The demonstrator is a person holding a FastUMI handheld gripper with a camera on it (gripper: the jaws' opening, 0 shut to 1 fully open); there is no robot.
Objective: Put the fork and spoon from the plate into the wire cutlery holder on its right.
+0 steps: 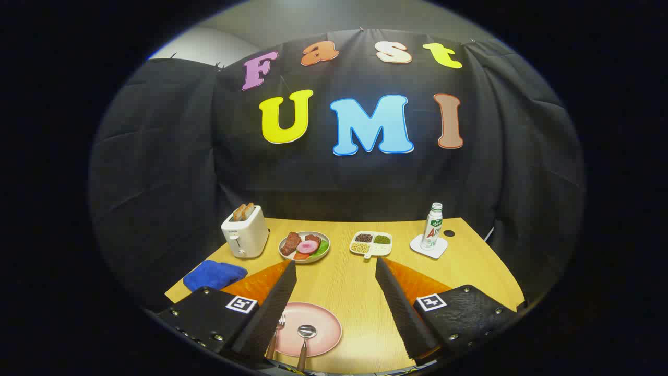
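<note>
A pink plate (319, 321) lies on the wooden table, low between my two fingers and closer to the left one. A spoon (305, 337) with a wooden handle rests on the plate, bowl pointing away from me. A fork (277, 329) lies beside it on the left, partly hidden by my left finger (274, 303). My gripper (336, 269) is open and held above the table, with nothing between its fingers. The right finger (399, 303) hides the table to the plate's right.
Beyond the fingers stand a white toaster (244, 235) with toast, a plate of food (305, 246), a divided dish of grains (371, 244) and a bottle (432, 225) on a white coaster. A blue cloth (214, 274) lies at the left table edge.
</note>
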